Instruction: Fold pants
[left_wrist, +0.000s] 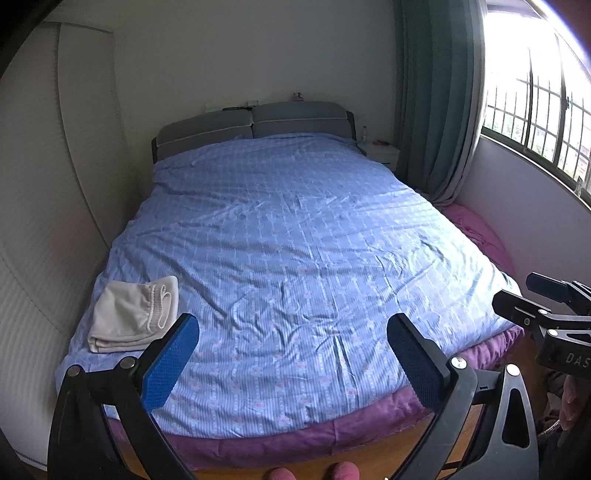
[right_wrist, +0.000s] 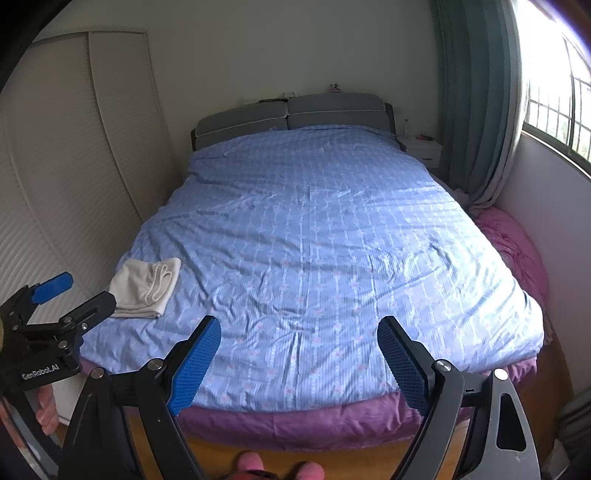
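Cream-white pants (left_wrist: 135, 315) lie folded into a small stack on the blue patterned bedcover (left_wrist: 295, 240), near the bed's front left corner; they also show in the right wrist view (right_wrist: 146, 288). My left gripper (left_wrist: 291, 332) is open and empty, held above the foot of the bed, to the right of the pants. My right gripper (right_wrist: 299, 332) is open and empty over the foot of the bed, well right of the pants. Each gripper shows in the other's view: the right one (left_wrist: 524, 295) and the left one (right_wrist: 85, 291), both with jaws apart.
A white wardrobe (right_wrist: 74, 166) runs close along the bed's left side. A grey headboard (left_wrist: 255, 122), a white nightstand (right_wrist: 421, 149), teal curtains (left_wrist: 436, 92) and a barred window stand at the back and right. Pink bedding (right_wrist: 513, 243) lies along the right wall.
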